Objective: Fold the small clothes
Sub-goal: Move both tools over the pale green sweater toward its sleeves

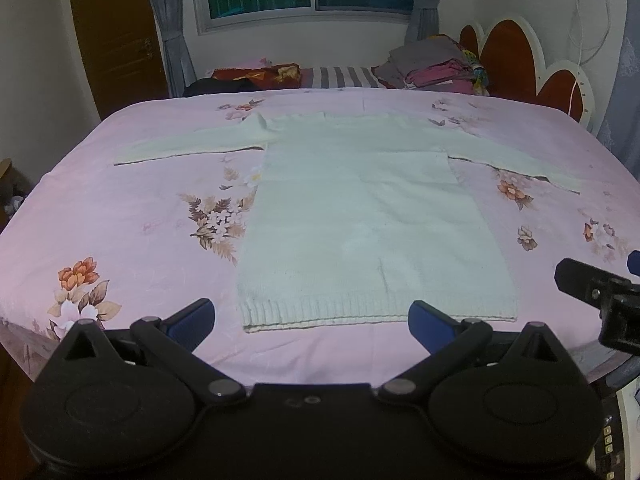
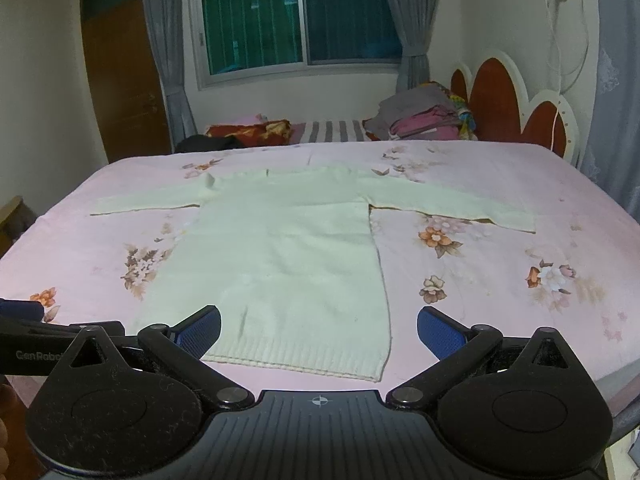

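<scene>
White sweater lies flat beyond both spread tongs.

— What can't you make out here?
— The folded pile of grey and pink clothes at the bed's far edge is too small to tell apart, and the black garment beside it is half hidden behind that edge.
— Anything cut off?
— The right hand-held gripper, cropped by the left wrist view's right edge.

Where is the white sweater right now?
The white knit sweater lies spread flat in the middle of the pink flowered bedsheet, sleeves out to both sides, its ribbed hem nearest the two open grippers.
</scene>
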